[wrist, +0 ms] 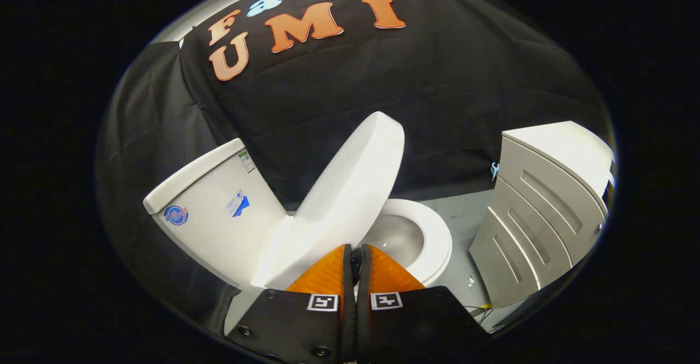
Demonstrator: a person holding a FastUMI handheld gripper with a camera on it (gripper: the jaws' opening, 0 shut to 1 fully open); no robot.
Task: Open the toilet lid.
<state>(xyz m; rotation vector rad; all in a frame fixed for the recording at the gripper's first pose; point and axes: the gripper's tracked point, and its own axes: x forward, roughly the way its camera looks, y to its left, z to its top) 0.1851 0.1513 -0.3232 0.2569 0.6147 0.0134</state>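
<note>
I have the gripper (pixel 356 252) with its two fingers (pixel 322 276) drawn together, only a thin slit between them and nothing caught in it, so I read them as closed on air. Just ahead of the fingertips stands the toilet lid (pixel 350 189), raised well up off the seat and tilted back toward the tank, though it has not reached it; a wedge of dark booth wall shows between the lid's top edge and the tank. The lid's lower edge comes down right at my fingertips, and I cannot tell whether the tips touch it or only sit close in front. Beyond the fingers and a little to their right I see the toilet seat (pixel 437 244) lying flat around the open bowl (pixel 396 238), uncovered. The tank (pixel 216 211) sits ahead and to the left of the fingers, its cover on, with a few stickers on its face. Farther to the right, apart from the toilet, stands a white cabinet (pixel 541 216) with panelled drawer fronts, resting on the grey floor (pixel 465 216)
</note>
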